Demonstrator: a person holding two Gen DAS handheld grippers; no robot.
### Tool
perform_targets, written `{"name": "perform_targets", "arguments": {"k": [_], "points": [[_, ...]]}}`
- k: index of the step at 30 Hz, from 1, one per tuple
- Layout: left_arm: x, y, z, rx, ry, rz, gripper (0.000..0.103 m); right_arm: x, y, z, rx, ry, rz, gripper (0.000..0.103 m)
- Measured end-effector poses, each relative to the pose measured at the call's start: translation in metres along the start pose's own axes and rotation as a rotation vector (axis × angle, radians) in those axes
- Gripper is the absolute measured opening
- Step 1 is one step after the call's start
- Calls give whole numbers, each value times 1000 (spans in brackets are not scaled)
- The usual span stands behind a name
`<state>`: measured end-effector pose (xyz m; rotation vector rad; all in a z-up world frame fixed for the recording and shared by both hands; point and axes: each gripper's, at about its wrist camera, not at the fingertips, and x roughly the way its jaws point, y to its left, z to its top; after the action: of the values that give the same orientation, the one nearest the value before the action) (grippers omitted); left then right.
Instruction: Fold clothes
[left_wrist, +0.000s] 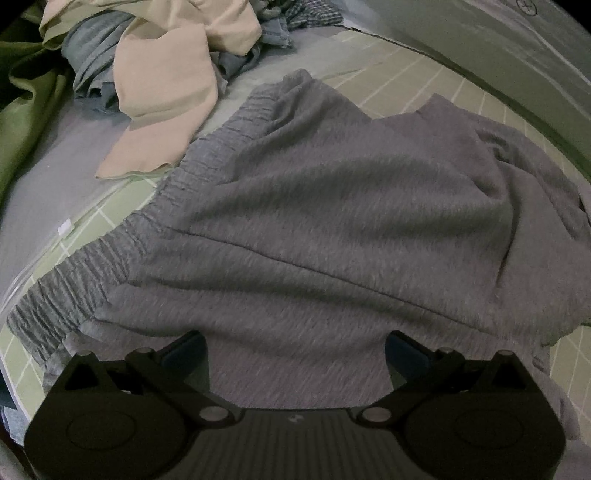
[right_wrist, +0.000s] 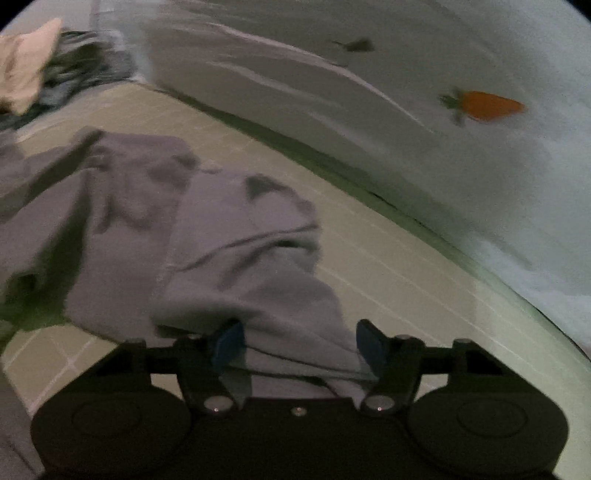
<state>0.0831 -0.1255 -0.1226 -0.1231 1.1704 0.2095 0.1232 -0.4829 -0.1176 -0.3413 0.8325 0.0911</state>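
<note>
Grey knit trousers lie spread on a green checked sheet, their gathered elastic waistband at the left. My left gripper is open, its jaws wide apart low over the near part of the trousers. In the right wrist view a crumpled trouser leg runs toward the camera. My right gripper is open, its blue-padded fingers on either side of the leg's near end, with cloth lying between them.
A pile of unfolded clothes sits at the back left: a cream garment, grey-blue pieces and a checked one. A green cloth lies at far left. A white cover with a carrot print borders the sheet's far side.
</note>
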Motion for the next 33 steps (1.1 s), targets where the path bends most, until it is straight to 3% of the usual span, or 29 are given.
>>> {"name": "perform_targets", "arguments": {"k": [2, 3, 4, 6, 9, 13, 16, 19, 23, 24, 25, 27, 33], "points": [[0, 0, 1, 0, -3, 0, 103, 2, 3, 2, -31, 1, 33, 55], [1, 0, 1, 0, -5, 0, 103, 4, 4, 3, -38, 6, 42, 30], [1, 0, 1, 0, -6, 0, 103, 6, 3, 4, -35, 8, 47, 14], [1, 0, 1, 0, -7, 0, 103, 2, -8, 5, 21, -24, 44, 6], [2, 0, 1, 0, -6, 0, 103, -15, -49, 2, 184, -86, -30, 5], [2, -1, 1, 0, -5, 0, 103, -48, -120, -17, 420, -134, -174, 4], [3, -1, 1, 0, -5, 0, 103, -80, -172, -56, 629, -126, -304, 5], [3, -1, 1, 3, -7, -2, 103, -105, -203, -103, 788, -75, -404, 5], [3, 0, 1, 4, -5, -2, 103, -117, -211, -156, 869, 67, -483, 8], [3, 1, 2, 5, -1, -3, 103, -118, -209, -165, 883, 81, -482, 14], [3, 1, 2, 5, 2, -3, 103, -120, -207, -170, 899, 80, -479, 28], [3, 1, 4, 5, 12, -3, 103, -123, -203, -179, 928, 67, -469, 47], [5, 1, 9, 4, 41, -3, 103, -111, -211, -170, 950, -14, -416, 63]]}}
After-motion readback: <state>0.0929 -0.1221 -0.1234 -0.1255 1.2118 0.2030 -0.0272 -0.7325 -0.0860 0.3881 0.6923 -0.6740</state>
